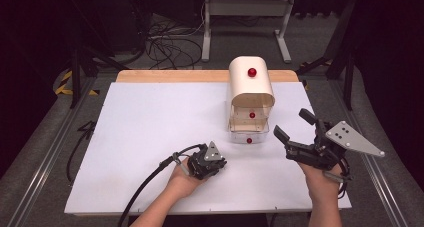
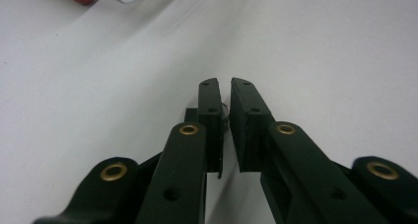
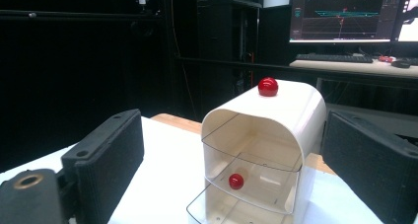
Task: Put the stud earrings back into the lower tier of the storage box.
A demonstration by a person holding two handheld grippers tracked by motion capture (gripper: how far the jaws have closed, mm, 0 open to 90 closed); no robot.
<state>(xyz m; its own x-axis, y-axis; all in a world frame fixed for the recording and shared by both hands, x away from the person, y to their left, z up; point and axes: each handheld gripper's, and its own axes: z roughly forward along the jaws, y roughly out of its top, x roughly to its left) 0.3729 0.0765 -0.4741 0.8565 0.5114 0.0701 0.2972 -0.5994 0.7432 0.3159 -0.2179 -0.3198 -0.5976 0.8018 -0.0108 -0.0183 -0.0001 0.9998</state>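
Left claw point(image 2: 224, 81) rests low on the table point(image 1: 150, 137), jaws all but together with only a slit left, and a tiny metal ring point(image 2: 226, 111) (looks like one, too small to be sure) is pinched in that slit just behind the tips. So the pickup looks done. The right claw point(image 1: 292, 123) is wide open and holds nothing. It hovers just right of the drawer box point(image 1: 251, 87) and points at it, with the box straight ahead between its jaws but not touched. Seen from the left claw, the box is ahead and off to the right, near but apart. The bottom drawer point(image 1: 248, 134) sticks out toward the person and seems open. The middle drawer looks pushed in, and a red knob point(image 1: 252, 72) sits on top of the box. Step in hand, my guess: the ring is gripped and ready to carry to the open drawer. Next move needs the left claw to lift clear of the table without loosening, swing over the bottom drawer, and open only when well inside its walls. The ring is thin and could slip or bounce out. The right claw may need to steady the box or push the drawer shut afterwards.
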